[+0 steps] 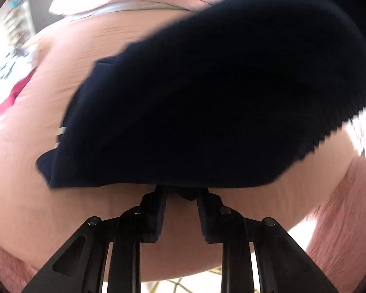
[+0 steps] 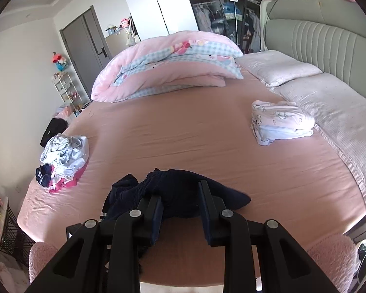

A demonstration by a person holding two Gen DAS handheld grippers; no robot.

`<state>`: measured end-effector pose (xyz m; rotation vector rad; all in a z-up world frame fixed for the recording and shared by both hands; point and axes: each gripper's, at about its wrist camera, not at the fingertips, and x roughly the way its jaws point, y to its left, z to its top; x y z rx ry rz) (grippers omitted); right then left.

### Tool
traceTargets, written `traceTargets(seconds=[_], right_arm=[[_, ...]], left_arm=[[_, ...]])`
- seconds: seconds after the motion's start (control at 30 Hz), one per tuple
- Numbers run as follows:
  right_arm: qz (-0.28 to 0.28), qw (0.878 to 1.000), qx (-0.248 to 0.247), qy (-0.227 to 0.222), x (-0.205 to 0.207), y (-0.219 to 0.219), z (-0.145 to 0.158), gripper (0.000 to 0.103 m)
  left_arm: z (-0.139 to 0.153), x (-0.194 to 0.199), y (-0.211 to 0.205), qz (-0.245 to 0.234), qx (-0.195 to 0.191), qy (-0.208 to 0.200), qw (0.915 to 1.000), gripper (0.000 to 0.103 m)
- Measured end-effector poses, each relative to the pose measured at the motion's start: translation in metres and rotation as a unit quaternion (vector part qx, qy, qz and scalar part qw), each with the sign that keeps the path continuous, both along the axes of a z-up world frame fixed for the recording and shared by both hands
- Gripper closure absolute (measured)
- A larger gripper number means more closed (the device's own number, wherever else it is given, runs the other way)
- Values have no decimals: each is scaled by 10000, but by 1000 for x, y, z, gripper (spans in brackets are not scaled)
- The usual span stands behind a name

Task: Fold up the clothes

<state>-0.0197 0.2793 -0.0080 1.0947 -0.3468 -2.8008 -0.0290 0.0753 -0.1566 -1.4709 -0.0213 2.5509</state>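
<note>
Left wrist view: left gripper (image 1: 181, 195) pinching a bunched fold of the navy garment (image 1: 207, 92), cloth spreading ahead and above the fingertips over the pink sheet (image 1: 24, 183). Right wrist view: right gripper (image 2: 180, 206) spread, fingers either side of the garment's near edge; unfolded pile (image 2: 63, 156) far left, folded stack (image 2: 280, 122) ahead right.

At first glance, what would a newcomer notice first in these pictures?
The dark navy garment on the pink bed sheet, just ahead of the open right gripper; in the left wrist view it fills the picture. Next, the folded pink quilt at the far side, the folded stack by the pillows, and the unfolded heap left.
</note>
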Motion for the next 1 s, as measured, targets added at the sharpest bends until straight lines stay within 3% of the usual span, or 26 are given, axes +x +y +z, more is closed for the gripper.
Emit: traceTargets(seconds=[0.03,0.2,0.37,0.47,0.53,0.6,0.77,0.87,0.97,1.0], right_arm=[[-24,10000,-15,19,2,2,1,80],[-120,9999,89,34,4,5,6,83],[69,9995,-168,259,13,7,30,83],[9,9997,215,130,3,2,23,83],[28,9997,74,-236,-7,4,4,83],[23,9986,-85,-526,-13,7,-14,83],[217,9948,143,-985,-11,2,-43,82],[384,9897,225,-1360,-8,-2,-66,82],[408,9880,54,-1491,-3,-3,-77,82],[407,9882,-1,-1477,-1,-3,-77,81]], left_arm=[[10,1,-8,184,-17,178,9997,97],[80,5,-57,955,329,1054,9893,99],[149,16,-89,1046,510,1915,9746,100],[126,2,-82,428,545,1337,9886,100],[99,-7,-72,105,499,794,9955,99],[75,-6,-56,-160,344,468,9982,97],[19,9,-9,-755,-161,-106,9970,89],[11,19,-15,-882,-261,-47,9958,84],[16,20,-7,-915,-57,87,9958,58],[16,19,-8,-894,17,174,9958,55]])
